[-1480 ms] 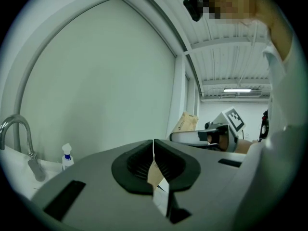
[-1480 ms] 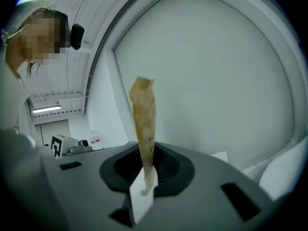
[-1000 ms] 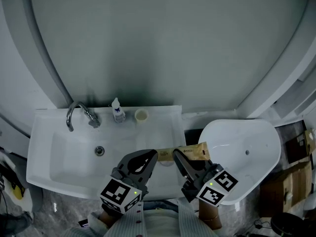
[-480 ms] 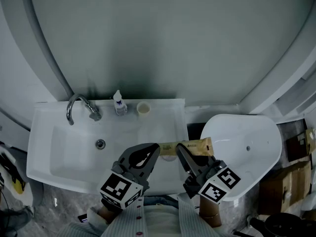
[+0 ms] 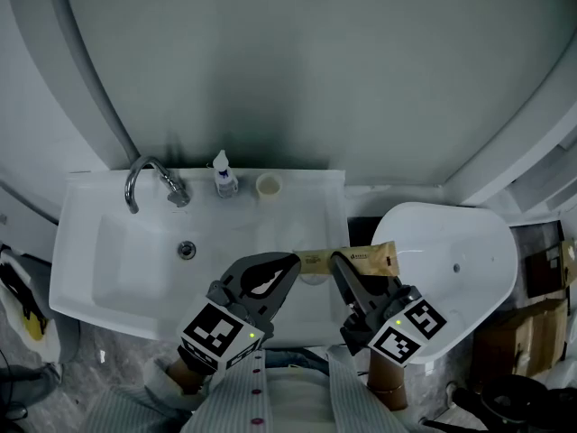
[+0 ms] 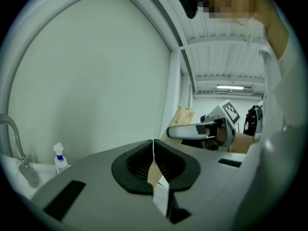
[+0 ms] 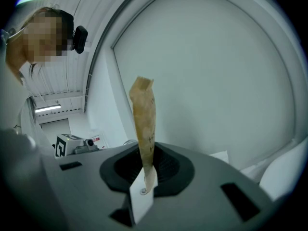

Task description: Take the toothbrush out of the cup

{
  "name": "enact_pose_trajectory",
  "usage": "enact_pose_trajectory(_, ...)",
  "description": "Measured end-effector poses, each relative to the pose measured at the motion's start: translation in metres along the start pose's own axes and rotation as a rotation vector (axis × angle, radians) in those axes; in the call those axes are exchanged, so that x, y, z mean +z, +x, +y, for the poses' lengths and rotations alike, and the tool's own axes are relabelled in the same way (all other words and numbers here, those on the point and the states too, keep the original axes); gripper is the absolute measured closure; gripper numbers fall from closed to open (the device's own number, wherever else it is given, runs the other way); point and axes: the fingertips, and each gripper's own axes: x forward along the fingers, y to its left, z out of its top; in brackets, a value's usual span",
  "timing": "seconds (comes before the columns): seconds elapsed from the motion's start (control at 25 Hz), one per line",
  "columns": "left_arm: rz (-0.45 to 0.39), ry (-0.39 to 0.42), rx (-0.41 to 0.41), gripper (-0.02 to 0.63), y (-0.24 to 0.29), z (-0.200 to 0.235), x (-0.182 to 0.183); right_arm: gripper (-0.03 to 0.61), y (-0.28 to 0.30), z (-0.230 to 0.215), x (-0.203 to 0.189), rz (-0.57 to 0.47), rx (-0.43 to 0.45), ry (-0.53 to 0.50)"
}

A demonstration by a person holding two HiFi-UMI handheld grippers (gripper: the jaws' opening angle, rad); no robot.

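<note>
right hand-held gripper (image 5: 336, 262) clamping brown paper packet (image 5: 370, 260), print unreadable

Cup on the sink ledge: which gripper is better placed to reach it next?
Probably left. The cup sits nearer the left gripper, which pinches only the end of the paper packet; the right gripper holds it further along.

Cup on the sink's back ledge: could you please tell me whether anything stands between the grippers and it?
Nothing visible does; only bare sink lies between them and the cup. But the left gripper and right gripper are both shut on a brown paper packet, so neither is free.
</note>
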Motion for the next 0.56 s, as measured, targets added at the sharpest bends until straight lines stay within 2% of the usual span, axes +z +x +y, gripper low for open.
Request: enact_pose_trajectory(0.56,0.001,0.049,-0.094,0.592,0.008,-0.014,0.008,0.525,-0.006,-0.006,0.001,0.017,-0.016,-0.011)
